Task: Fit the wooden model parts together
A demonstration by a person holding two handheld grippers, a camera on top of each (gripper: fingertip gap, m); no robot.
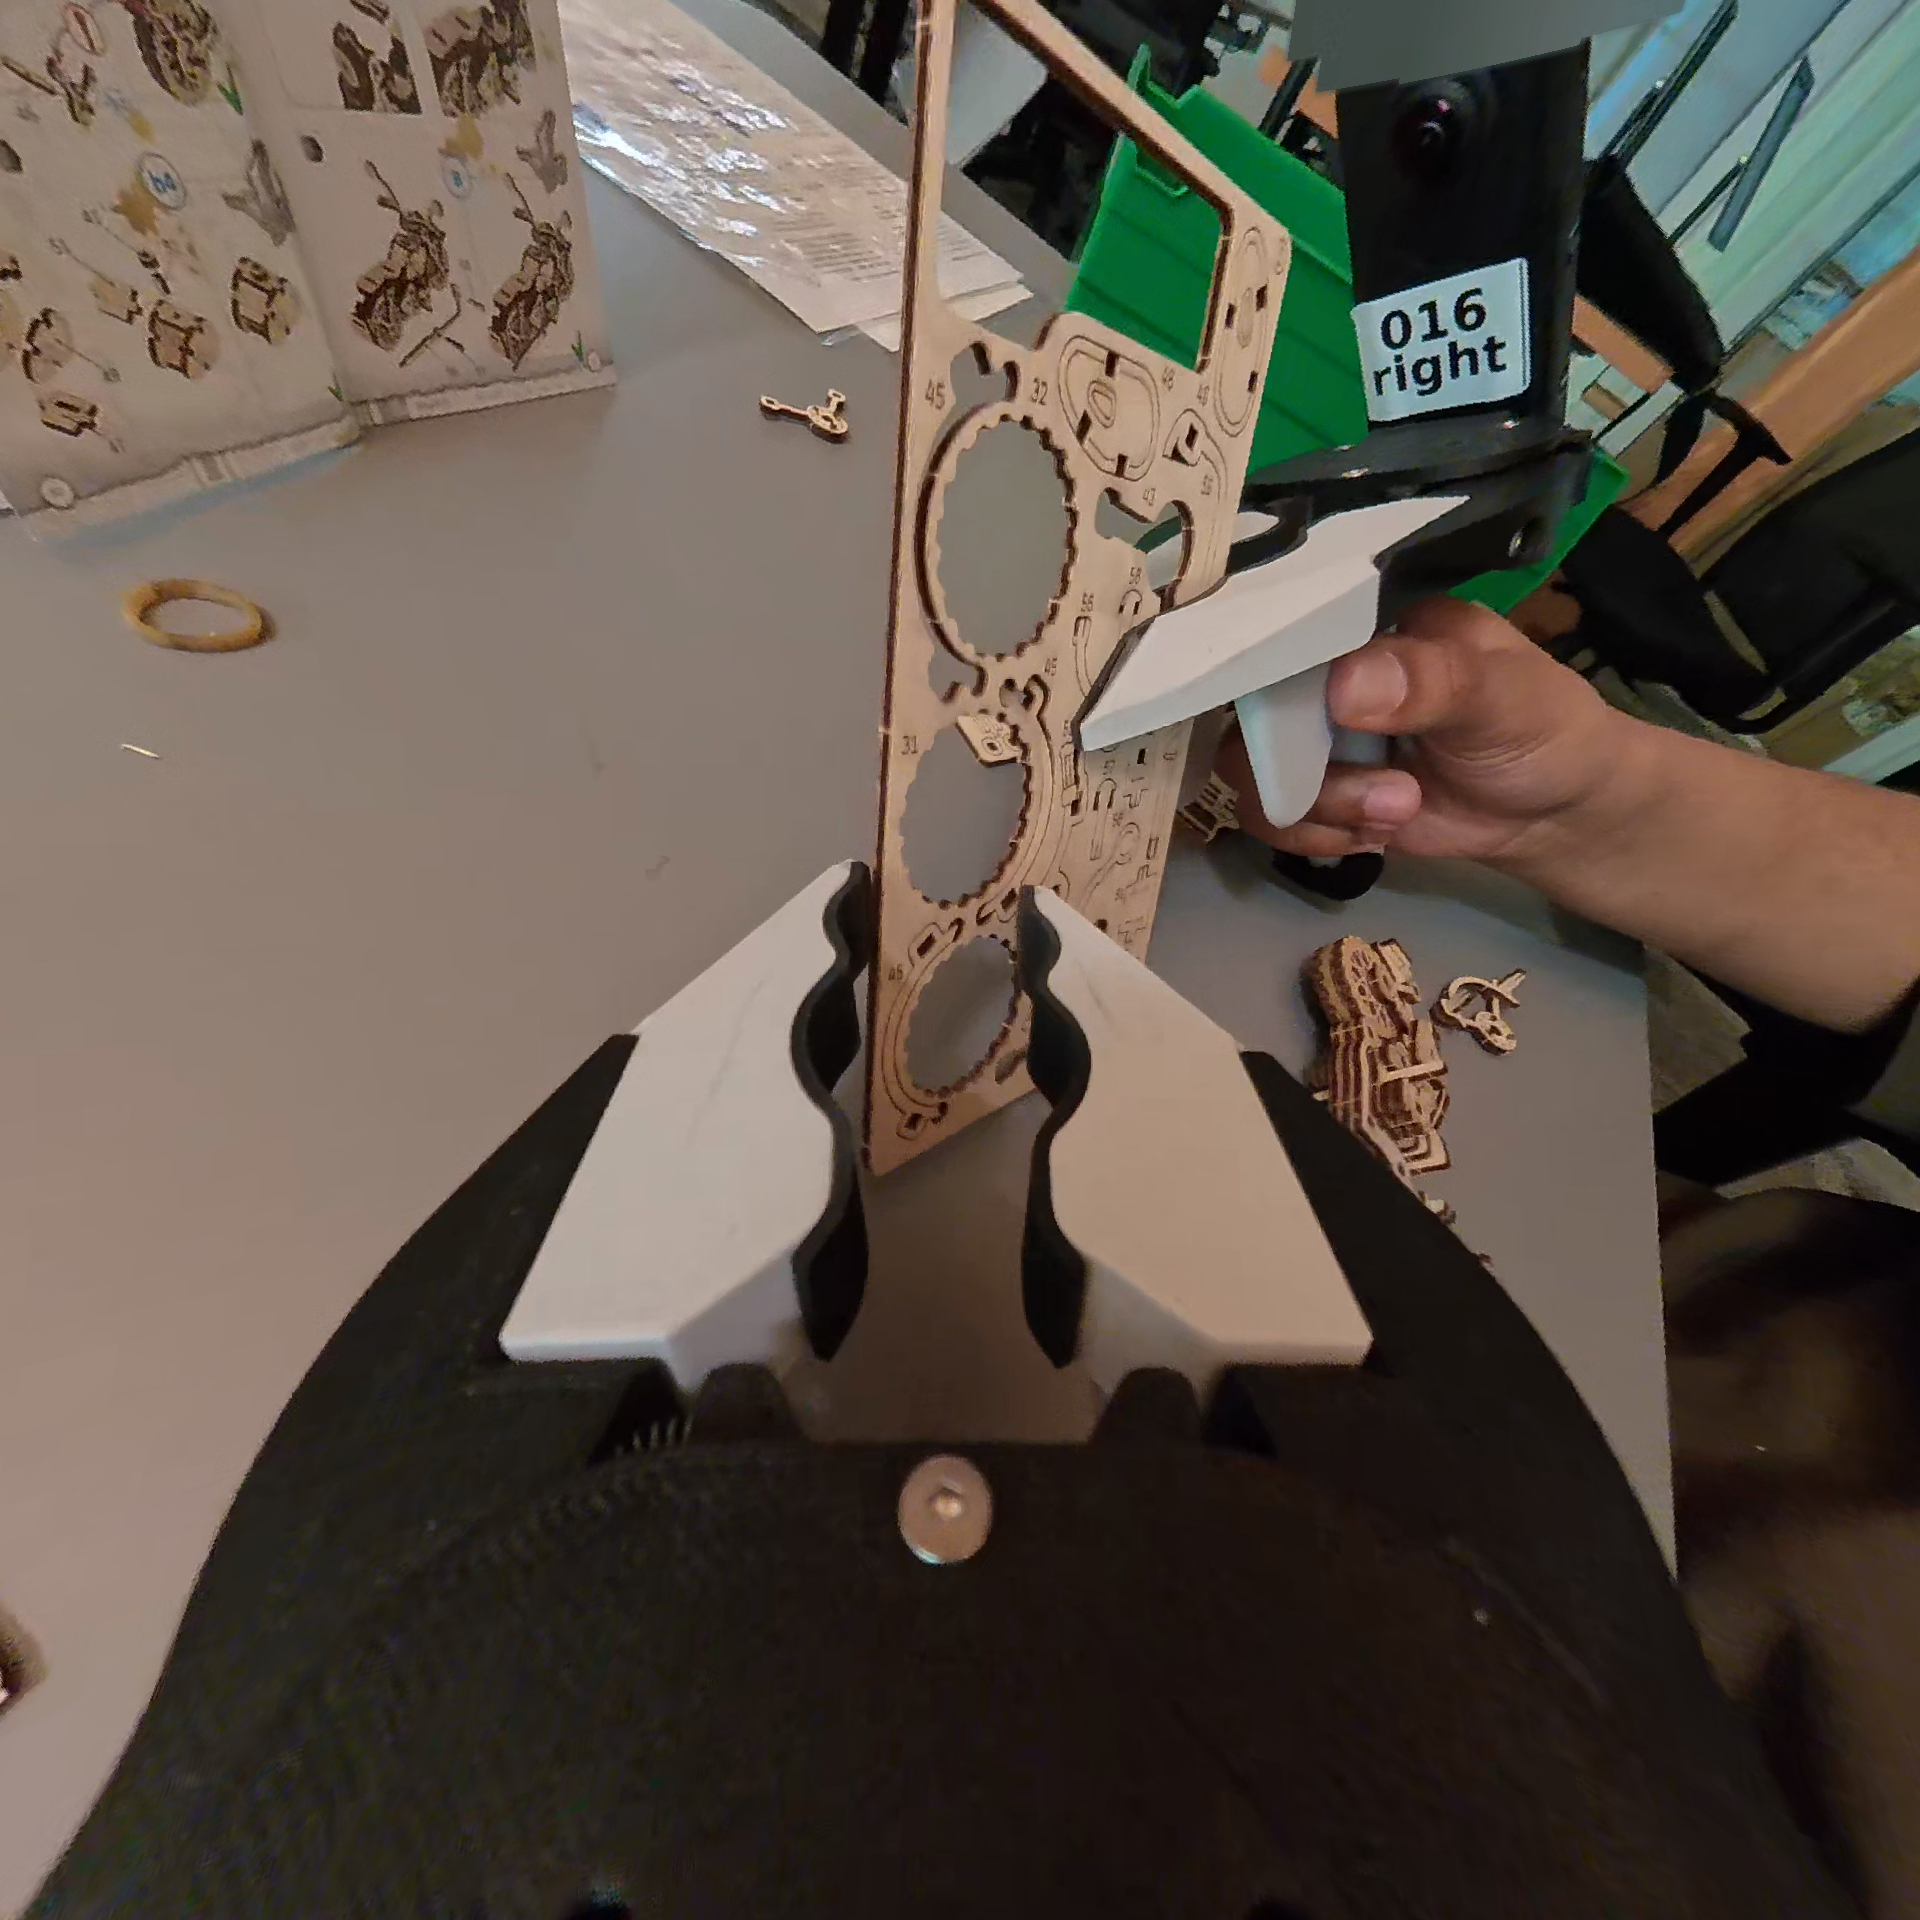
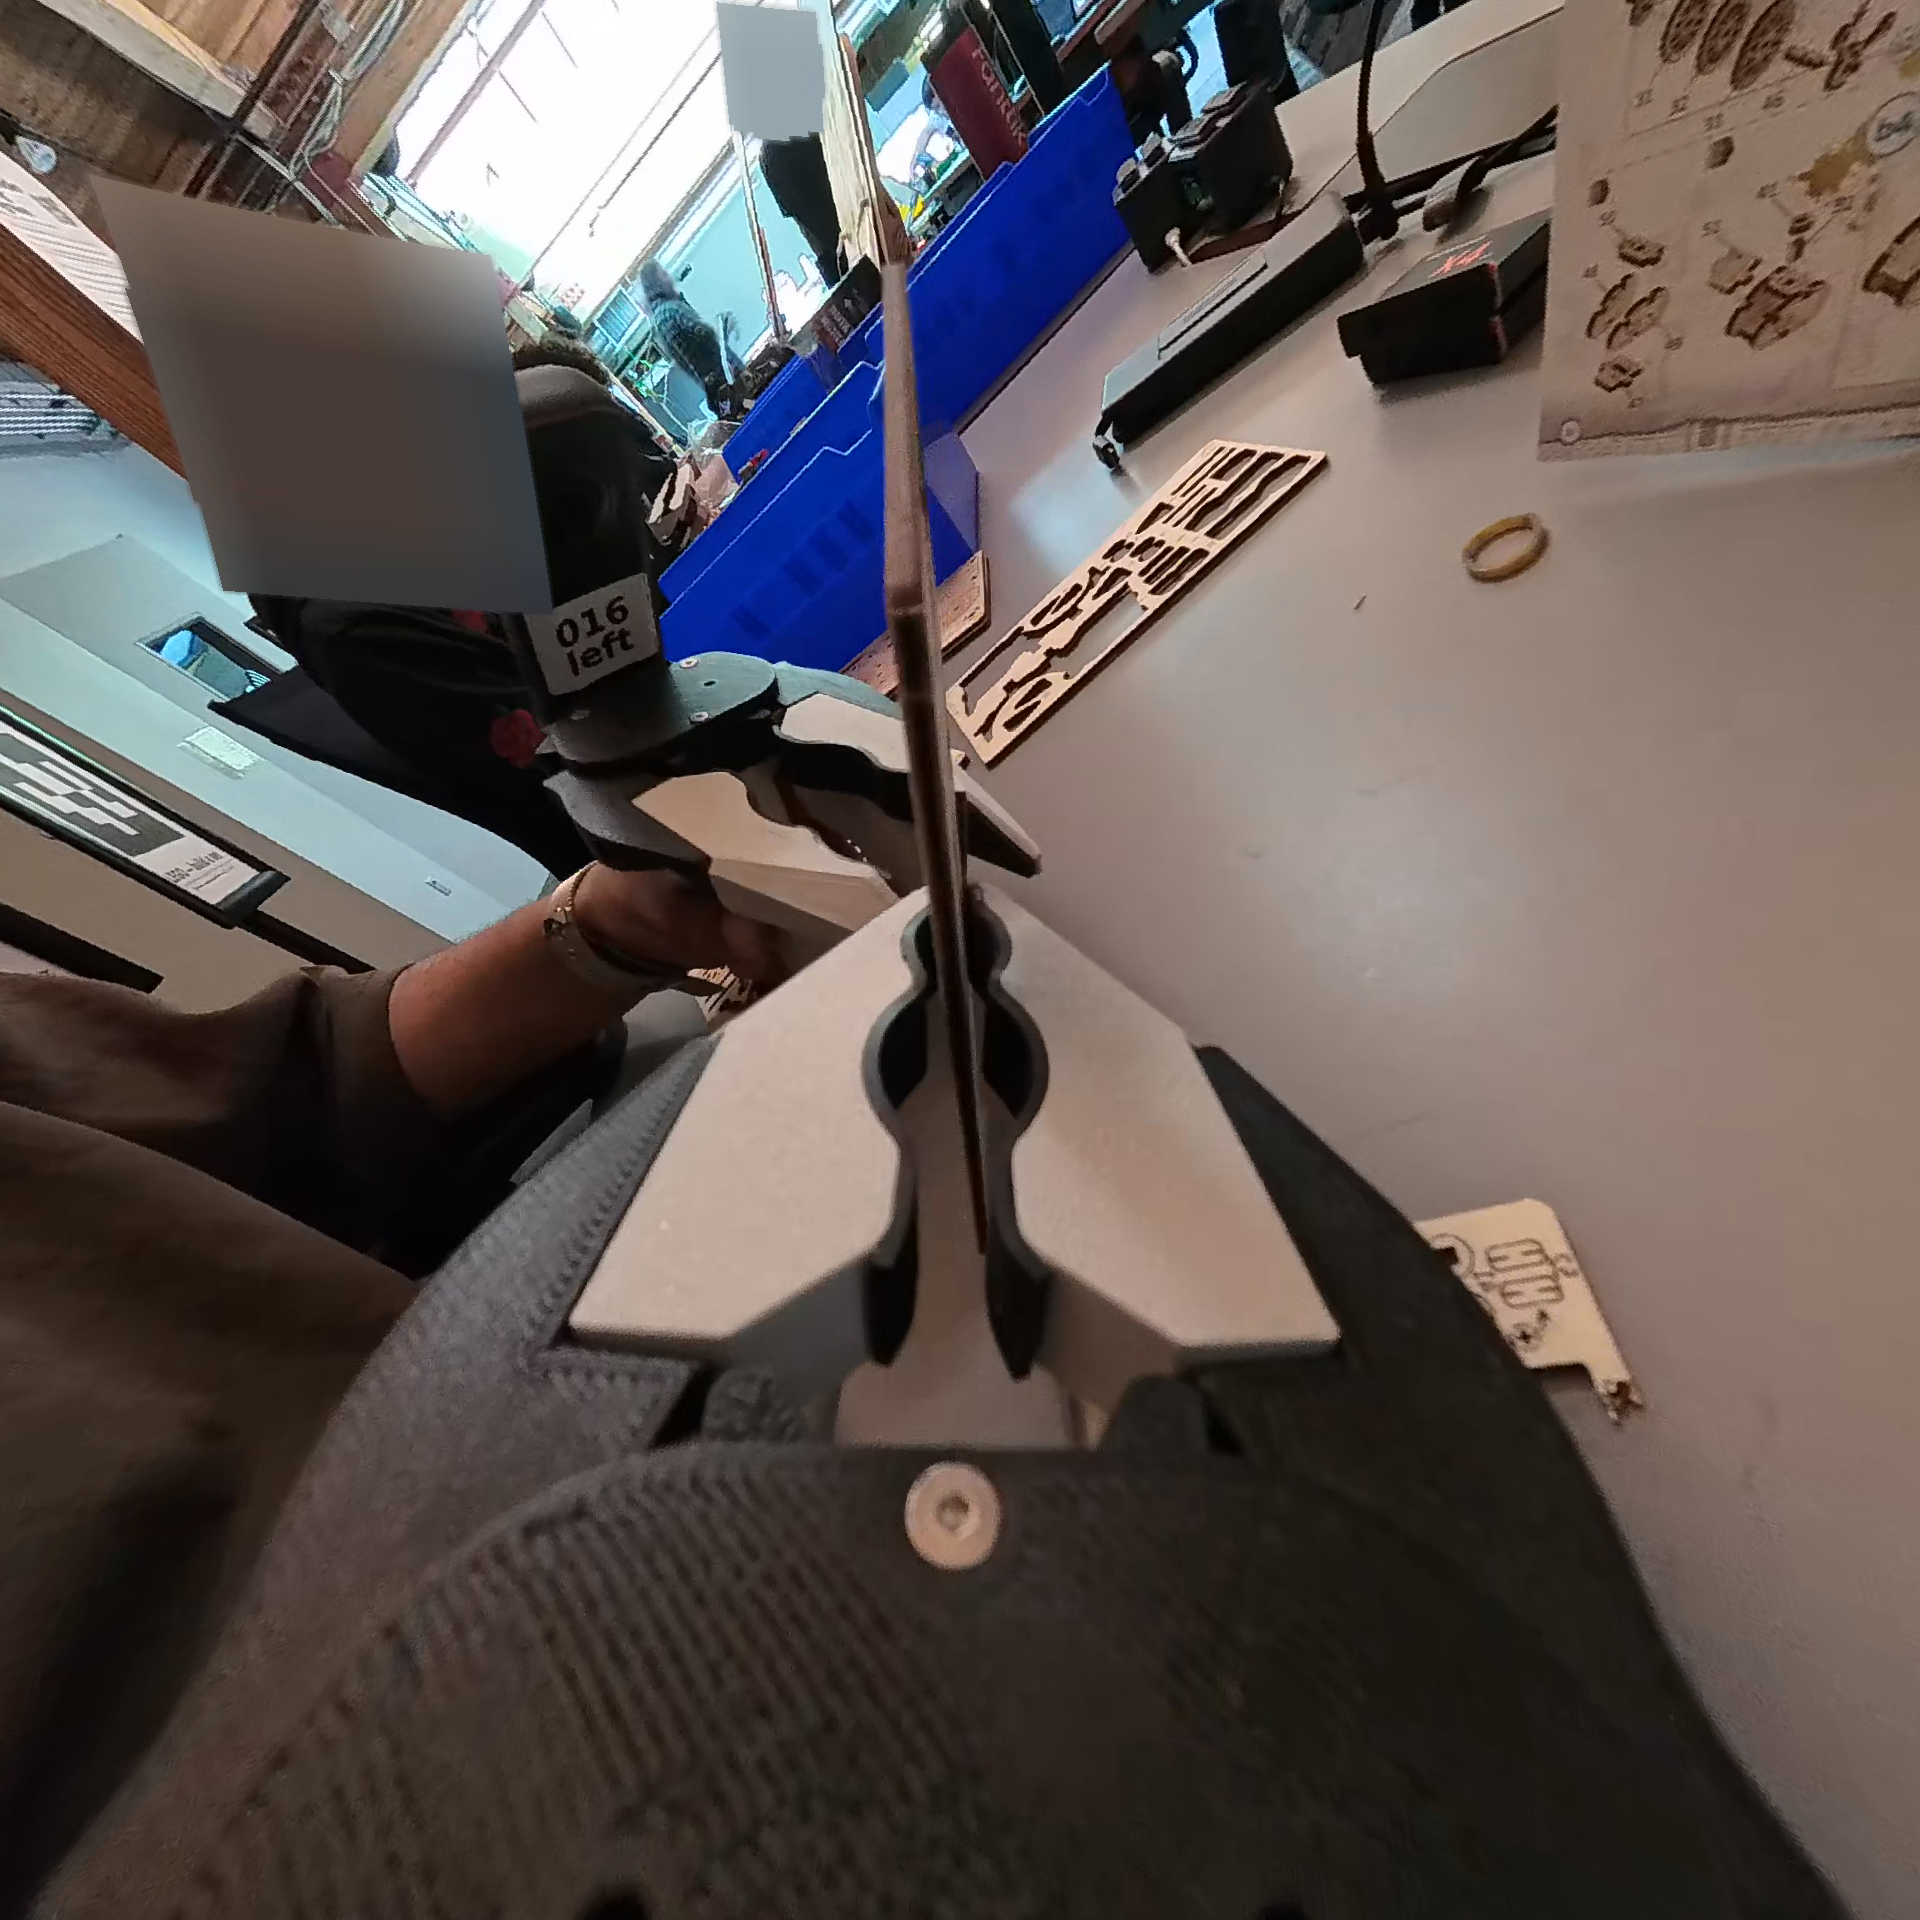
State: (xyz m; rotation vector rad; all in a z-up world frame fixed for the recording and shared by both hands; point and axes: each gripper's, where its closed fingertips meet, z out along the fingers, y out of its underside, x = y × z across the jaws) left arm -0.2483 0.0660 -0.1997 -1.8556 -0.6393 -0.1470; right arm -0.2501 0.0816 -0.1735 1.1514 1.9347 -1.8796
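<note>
A thin wooden parts sheet (image 1: 1132, 416) with round toothed cut-outs stands upright over the grey table (image 1: 468, 883). My right gripper (image 2: 951, 904) is shut on the sheet's edge, which shows edge-on (image 2: 906, 520) between its pads. In the left wrist view the right gripper (image 1: 1091, 727) holds the sheet's right side. My left gripper (image 1: 940, 883) is open, with its fingers at the sheet's lower end, one beside the left edge and one in front of the face. It also shows in the right wrist view (image 2: 904, 821). A part-built wooden motorcycle model (image 1: 1382, 1049) lies on the table to the right.
A small wooden part (image 1: 1481, 1008) lies by the model and another (image 1: 808, 414) lies farther back. A ring (image 1: 195, 615), instruction pages (image 1: 291, 208), papers (image 1: 790, 187) and a green bin (image 1: 1174, 281) surround them. A flat sheet (image 2: 1132, 592), blue bins (image 2: 831, 499) and black boxes (image 2: 1444, 312) lie beyond. Only a small space, under 4 cm, lies between the two pairs of fingers.
</note>
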